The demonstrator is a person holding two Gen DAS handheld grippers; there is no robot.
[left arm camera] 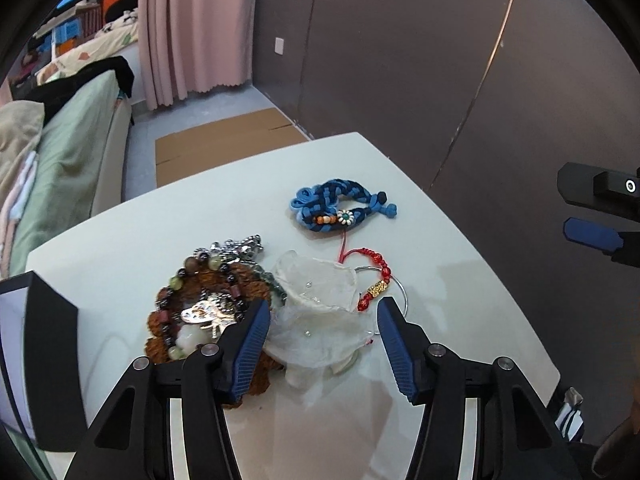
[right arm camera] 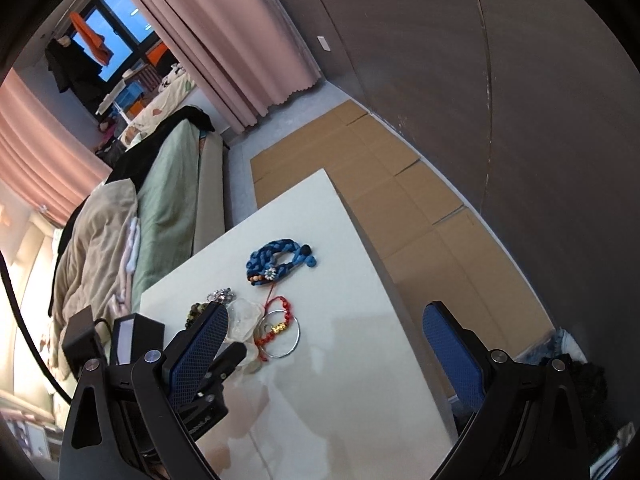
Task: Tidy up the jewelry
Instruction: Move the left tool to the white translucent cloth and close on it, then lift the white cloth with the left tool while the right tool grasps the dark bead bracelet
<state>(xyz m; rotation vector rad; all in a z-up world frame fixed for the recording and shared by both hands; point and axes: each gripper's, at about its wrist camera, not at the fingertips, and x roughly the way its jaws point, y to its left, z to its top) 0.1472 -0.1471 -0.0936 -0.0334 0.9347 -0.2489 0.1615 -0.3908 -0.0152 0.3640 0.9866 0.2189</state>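
Observation:
On the white table [left arm camera: 120, 264] lies a heap of jewelry. A blue braided bracelet [left arm camera: 340, 204] lies farthest, also in the right wrist view [right arm camera: 280, 260]. A red cord bracelet with a gold charm [left arm camera: 376, 284] lies on a silver bangle [left arm camera: 404, 296]. A crumpled clear plastic bag [left arm camera: 320, 308] lies in the middle. Beaded bracelets and a silver pendant [left arm camera: 208, 300] lie left. My left gripper [left arm camera: 324, 340] is open, its fingers either side of the bag. My right gripper [right arm camera: 320, 344] is open above the table, away from the jewelry.
A black box [left arm camera: 44, 356] stands at the table's left edge, also in the right wrist view [right arm camera: 132, 336]. A bed with green and beige bedding [left arm camera: 60, 160] lies left. Flat cardboard [right arm camera: 400, 208] covers the floor beyond the table. A grey wall is to the right.

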